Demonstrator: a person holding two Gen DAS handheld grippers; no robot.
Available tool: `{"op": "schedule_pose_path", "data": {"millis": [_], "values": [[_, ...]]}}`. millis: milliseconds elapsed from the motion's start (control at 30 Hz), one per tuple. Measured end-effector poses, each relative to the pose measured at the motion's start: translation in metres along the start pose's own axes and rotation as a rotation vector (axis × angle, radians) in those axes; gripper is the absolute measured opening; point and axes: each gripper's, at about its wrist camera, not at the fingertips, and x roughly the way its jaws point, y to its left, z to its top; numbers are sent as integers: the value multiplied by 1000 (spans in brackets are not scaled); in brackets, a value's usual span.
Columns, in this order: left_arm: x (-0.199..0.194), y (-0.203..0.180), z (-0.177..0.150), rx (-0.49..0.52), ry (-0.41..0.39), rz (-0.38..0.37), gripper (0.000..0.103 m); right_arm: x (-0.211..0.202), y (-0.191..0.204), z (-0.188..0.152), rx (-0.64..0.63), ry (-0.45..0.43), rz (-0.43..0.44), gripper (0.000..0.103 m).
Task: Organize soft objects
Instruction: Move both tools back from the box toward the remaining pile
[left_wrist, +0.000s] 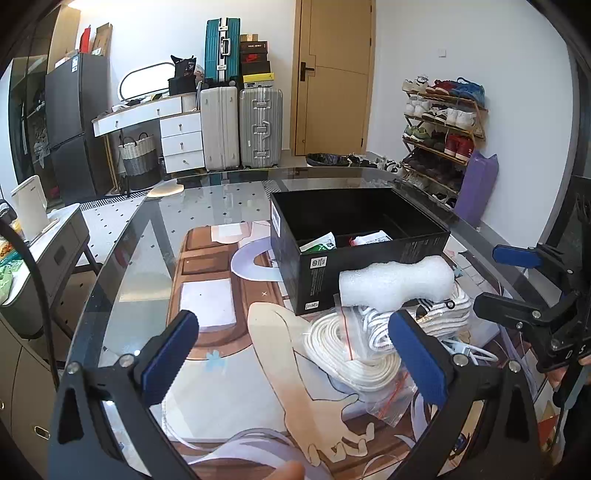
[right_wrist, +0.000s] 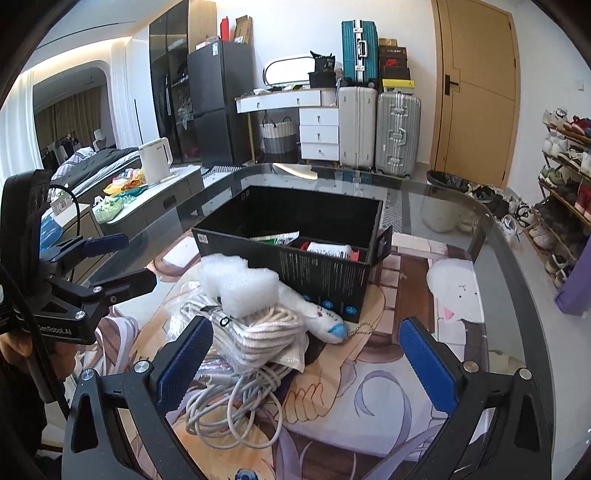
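With both the left gripper (left_wrist: 295, 354) and right gripper (right_wrist: 306, 362) held open and empty, the foam roll (right_wrist: 242, 282) perched atop the piled cords (right_wrist: 236, 398) could be toppled by a careless grab.

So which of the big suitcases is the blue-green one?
The teal suitcase. It stands on top of the white suitcase, beside stacked shoeboxes. The two below, white and silver suitcase, stand on the floor.
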Motion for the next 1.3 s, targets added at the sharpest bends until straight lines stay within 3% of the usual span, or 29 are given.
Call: {"op": "schedule_pose_path", "data": {"millis": [300, 667, 933, 1300], "values": [[1, 5, 0, -9, 20, -3, 103, 7, 18, -6, -52, 54, 60, 102], [0, 5, -1, 1, 19, -8, 103, 27, 41, -21, -102, 144, 71, 102], [4, 3, -2, 11, 39, -12, 103, 37, 25, -28, -70, 199, 58, 102], [8, 0, -3, 20, 60, -23, 103, 19, -15, -37, -17, 208, 46, 102]]}}
